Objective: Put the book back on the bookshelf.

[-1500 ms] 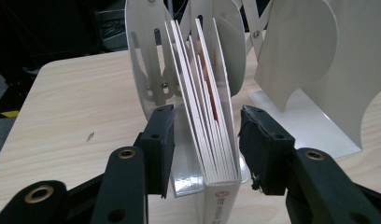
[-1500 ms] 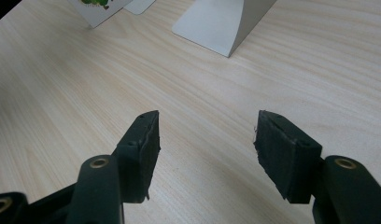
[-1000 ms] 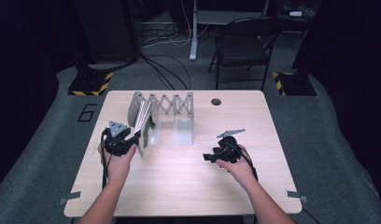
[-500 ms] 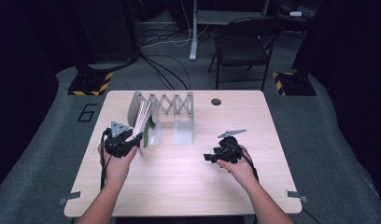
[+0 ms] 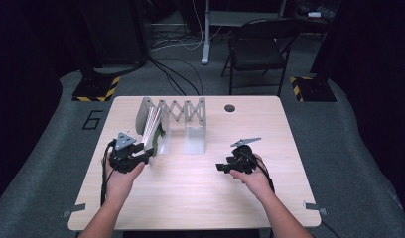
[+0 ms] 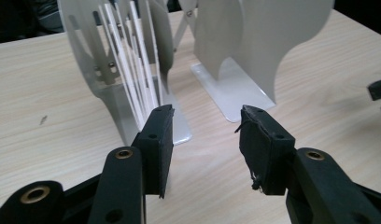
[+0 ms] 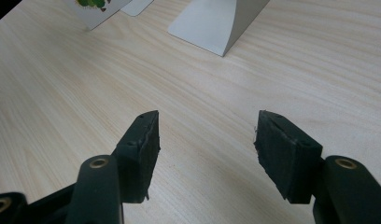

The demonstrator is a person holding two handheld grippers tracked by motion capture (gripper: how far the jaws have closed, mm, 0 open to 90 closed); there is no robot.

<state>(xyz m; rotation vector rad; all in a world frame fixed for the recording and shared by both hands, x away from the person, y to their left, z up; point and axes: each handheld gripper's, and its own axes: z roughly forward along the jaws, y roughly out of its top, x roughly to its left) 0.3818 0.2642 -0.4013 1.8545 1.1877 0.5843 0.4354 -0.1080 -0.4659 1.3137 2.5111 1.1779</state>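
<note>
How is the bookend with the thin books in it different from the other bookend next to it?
The left bookend has thin white books leaning in it; the right bookend holds nothing. The left claw sits right by the left bookend, while the right bookend has no claw near it; the right claw rests farther off. Both are pale grey, stand upright on the wooden table, and a zigzag bar joins them.

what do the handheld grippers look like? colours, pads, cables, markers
Both black. Left gripper carries a grey three-cornered plate; the right gripper has one too. Each has two blocky black pads with frayed edges, brass-ringed holes in the jaw arms, black trailing cable. Forearms bare, no sleeves.
</note>
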